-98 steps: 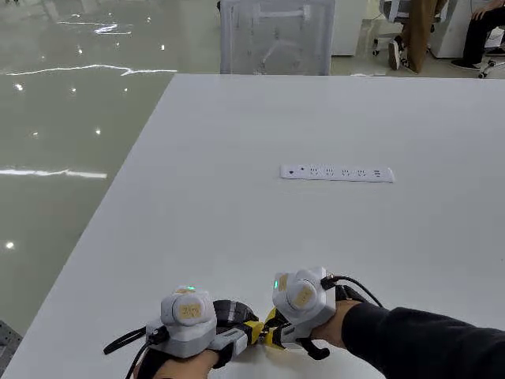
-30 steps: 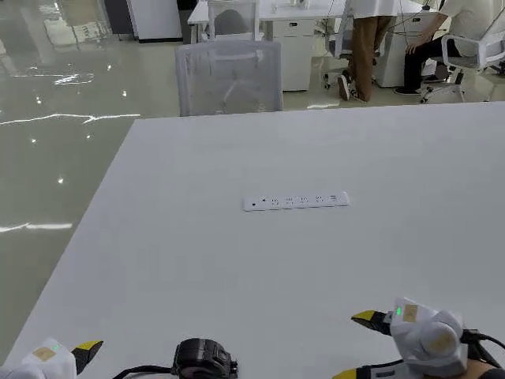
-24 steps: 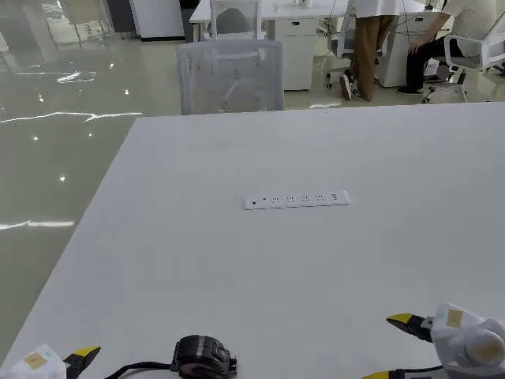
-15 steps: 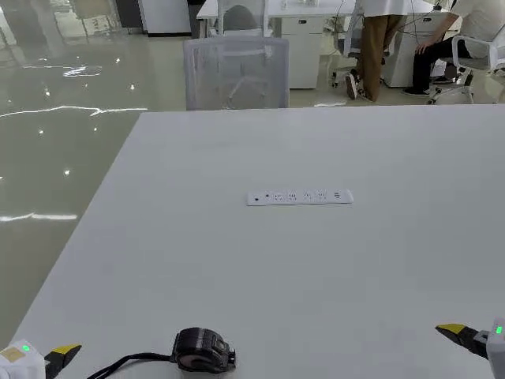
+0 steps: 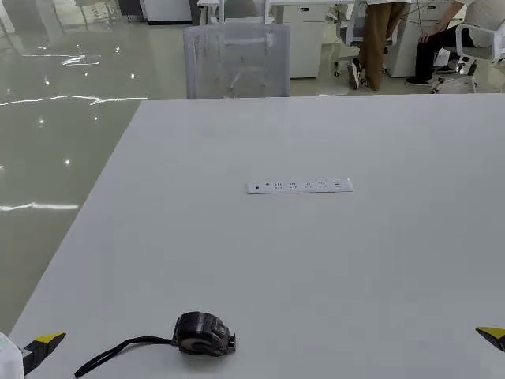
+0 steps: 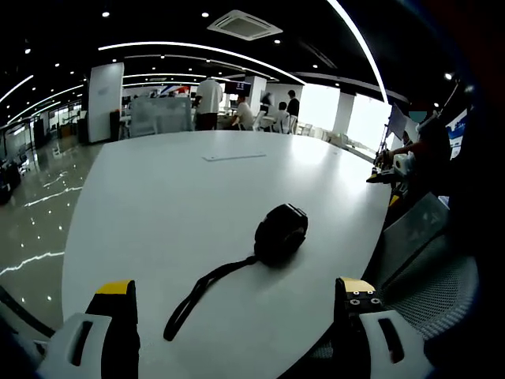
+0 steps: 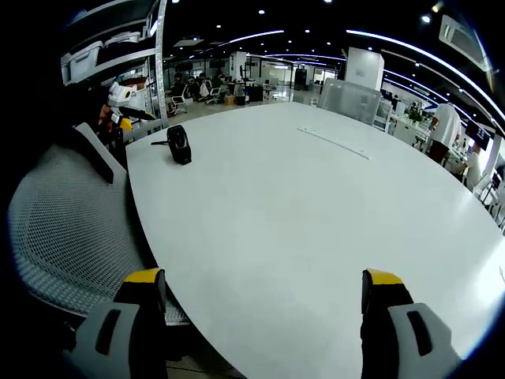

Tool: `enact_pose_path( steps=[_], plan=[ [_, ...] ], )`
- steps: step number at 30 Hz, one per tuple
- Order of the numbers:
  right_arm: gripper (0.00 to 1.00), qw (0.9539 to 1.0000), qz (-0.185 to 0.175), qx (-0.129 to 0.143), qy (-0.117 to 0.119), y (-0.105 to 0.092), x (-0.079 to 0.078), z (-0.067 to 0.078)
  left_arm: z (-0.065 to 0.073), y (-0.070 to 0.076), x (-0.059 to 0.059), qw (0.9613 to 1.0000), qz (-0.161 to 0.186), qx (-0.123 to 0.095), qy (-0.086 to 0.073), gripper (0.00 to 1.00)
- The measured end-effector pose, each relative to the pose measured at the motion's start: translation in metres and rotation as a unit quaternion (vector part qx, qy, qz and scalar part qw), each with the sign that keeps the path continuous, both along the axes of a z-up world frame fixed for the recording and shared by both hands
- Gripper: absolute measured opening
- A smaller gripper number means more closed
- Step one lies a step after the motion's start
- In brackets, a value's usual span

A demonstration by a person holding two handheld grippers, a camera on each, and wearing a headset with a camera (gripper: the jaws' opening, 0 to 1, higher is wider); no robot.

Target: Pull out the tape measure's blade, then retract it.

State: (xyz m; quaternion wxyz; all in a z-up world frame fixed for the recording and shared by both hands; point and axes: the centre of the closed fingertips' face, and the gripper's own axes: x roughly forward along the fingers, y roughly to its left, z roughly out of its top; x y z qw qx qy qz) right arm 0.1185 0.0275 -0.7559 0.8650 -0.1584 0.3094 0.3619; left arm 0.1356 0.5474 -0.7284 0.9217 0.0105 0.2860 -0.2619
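A black tape measure lies on the white table near its front edge, its black wrist strap trailing to the left and no blade showing. It also lies ahead of my left gripper, as the tape measure, and far off as the tape measure in the right gripper view. My left gripper sits at the bottom left corner, open and holding nothing. My right gripper is open and holds nothing too; its yellow fingertip shows at the bottom right edge. Both are well apart from the tape measure.
A white power strip lies mid-table. A grey mesh chair stands at the far edge, with desks and seated people behind it. Another mesh chair sits beside the table's near edge. Shiny floor lies to the left.
Both grippers were together on the tape measure 3.3 s ago; now it lies free on the table. Over the last second both grippers have drawn apart toward the frame's bottom corners.
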Motion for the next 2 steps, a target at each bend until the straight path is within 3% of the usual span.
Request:
enact_pose_path(
  steps=[2],
  plan=[
    [1.00,1.0000,-0.003,-0.002,-0.002,-0.0025,-0.0018,0.0028,0.0017,-0.0019,0.0023,1.0000,0.000,-0.001,-0.002,1.00]
  ],
)
